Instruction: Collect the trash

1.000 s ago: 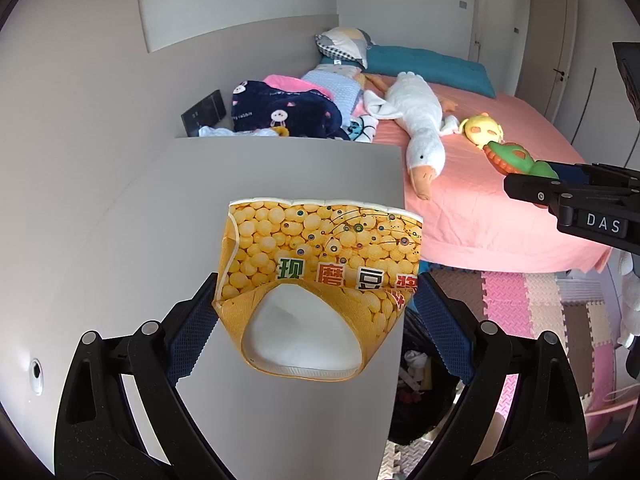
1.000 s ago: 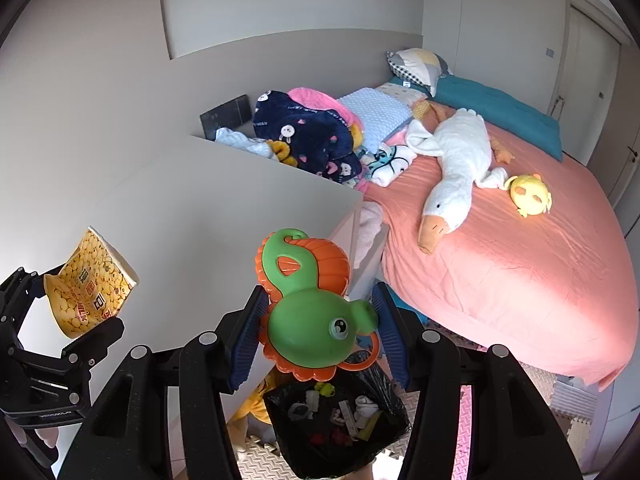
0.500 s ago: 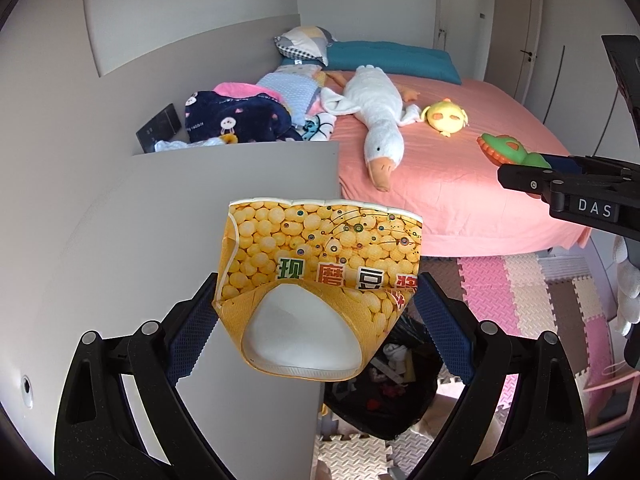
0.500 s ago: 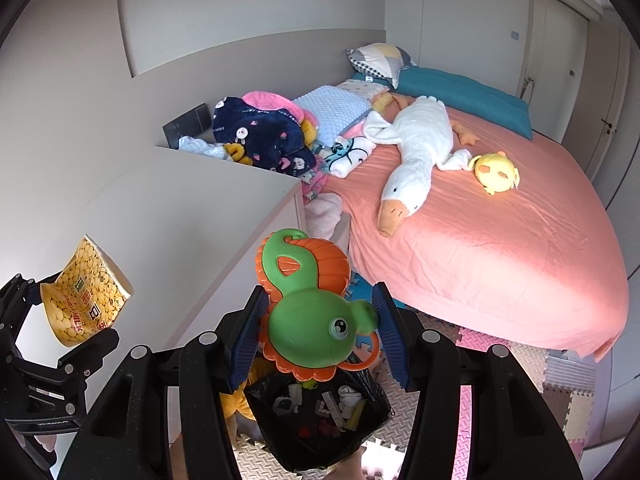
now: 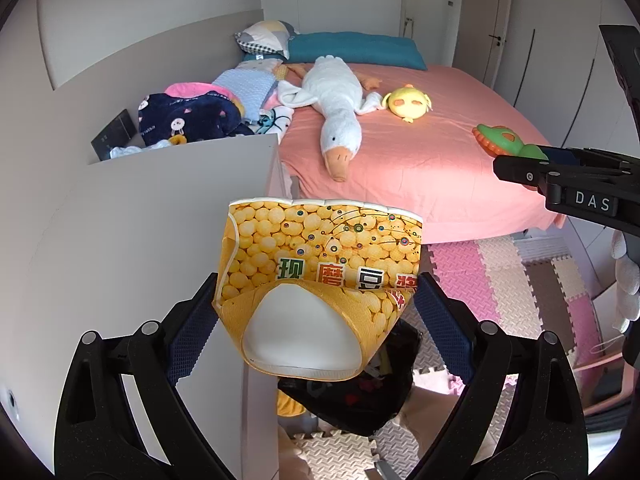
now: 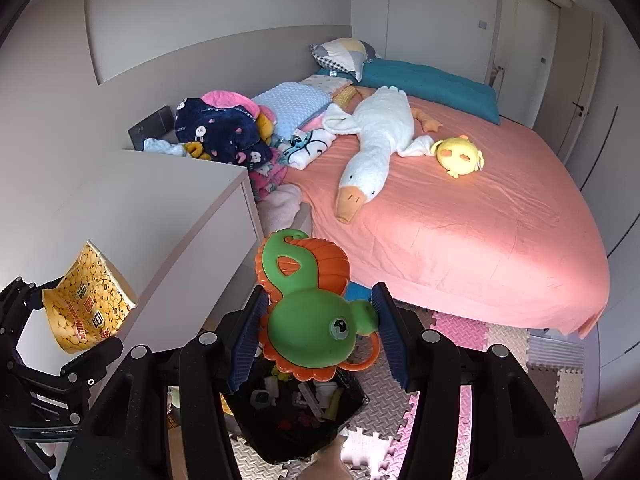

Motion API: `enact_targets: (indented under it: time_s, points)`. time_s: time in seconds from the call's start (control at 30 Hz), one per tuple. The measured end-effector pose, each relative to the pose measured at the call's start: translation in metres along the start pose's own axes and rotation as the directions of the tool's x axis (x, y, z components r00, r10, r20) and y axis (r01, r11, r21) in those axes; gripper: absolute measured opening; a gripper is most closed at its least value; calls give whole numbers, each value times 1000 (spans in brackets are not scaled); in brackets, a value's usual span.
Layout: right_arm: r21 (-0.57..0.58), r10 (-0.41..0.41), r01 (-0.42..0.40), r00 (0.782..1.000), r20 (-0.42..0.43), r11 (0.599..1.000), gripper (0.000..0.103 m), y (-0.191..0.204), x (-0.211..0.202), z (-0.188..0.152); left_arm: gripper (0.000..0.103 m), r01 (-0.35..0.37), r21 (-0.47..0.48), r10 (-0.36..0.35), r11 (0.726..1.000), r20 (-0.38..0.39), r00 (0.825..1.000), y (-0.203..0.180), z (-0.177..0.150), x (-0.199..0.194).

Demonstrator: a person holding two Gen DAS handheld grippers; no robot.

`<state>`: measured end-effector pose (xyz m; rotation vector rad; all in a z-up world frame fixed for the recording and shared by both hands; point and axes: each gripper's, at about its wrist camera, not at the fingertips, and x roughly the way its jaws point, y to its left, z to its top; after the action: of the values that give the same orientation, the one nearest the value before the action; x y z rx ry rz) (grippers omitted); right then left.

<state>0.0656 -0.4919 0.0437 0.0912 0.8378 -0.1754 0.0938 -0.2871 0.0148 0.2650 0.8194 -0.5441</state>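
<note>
Trash is gripped in both views: a crumpled yellow paper cup printed with soybeans (image 5: pixel 320 276) is clamped at lower centre by the left hand-held gripper (image 5: pixel 316 312), and a green and orange plastic turtle toy (image 6: pixel 316 312) by the right hand-held gripper (image 6: pixel 318 336). A black trash bag (image 6: pixel 296 420) is seen open below both, on the foam floor mat (image 5: pixel 500 280) beside the grey table (image 5: pixel 140 220).

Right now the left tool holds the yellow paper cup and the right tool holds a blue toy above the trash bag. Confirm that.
Not quite: the toy in the right tool is green and orange, not blue, as the right wrist view shows. The left tool does hold the yellow paper cup.
</note>
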Motion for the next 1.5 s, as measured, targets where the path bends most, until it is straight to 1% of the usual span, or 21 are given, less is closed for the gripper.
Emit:
enact_targets:
  time_s: [0.3,0.57,0.63,0.7,0.73,0.77,0.8,0.83,1.03,1.27,1.5]
  points:
    - [6,-9,9,1000,-7,1000,55,-8,1,-4,91,5,13,-5,1000,-8,1000,-13,-3,3]
    - [5,-9,9,1000,-9,1000,55,-6,2,-3,91,6,10,-6,1000,-15,1000,-12,-5,5]
    - [8,-2,2,1000,-12,1000,55,-3,4,-2,92,23,11,-23,1000,-17,1000,-10,-5,6]
    - [18,27,-27,999,-18,999,55,2,6,1,94,40,12,-40,999,-10,999,-8,-5,4]
    - [26,43,-42,999,-22,999,59,3,6,2,97,37,11,-36,999,-6,999,-7,-5,3]
    - [36,45,-44,999,-19,998,64,4,6,4,97,29,13,-29,999,-2,1000,-6,-5,2]
    - [39,34,-34,999,-10,999,72,6,5,6,97,18,13,-18,1000,-3,1000,-4,-5,2]
    - [35,25,-25,1000,0,999,75,9,3,8,97,9,12,-9,1000,-7,1000,-2,-5,2]
    - [17,31,-31,999,8,999,75,16,1,10,97,5,-19,-6,1000,-12,1000,8,-5,3]
    - [12,32,-32,999,-3,999,75,15,5,9,97,-6,-28,6,1000,-9,1000,11,-6,3]
    - [-1,36,-36,999,5,999,75,18,2,8,97,-11,-37,10,999,-6,1000,11,-7,1]
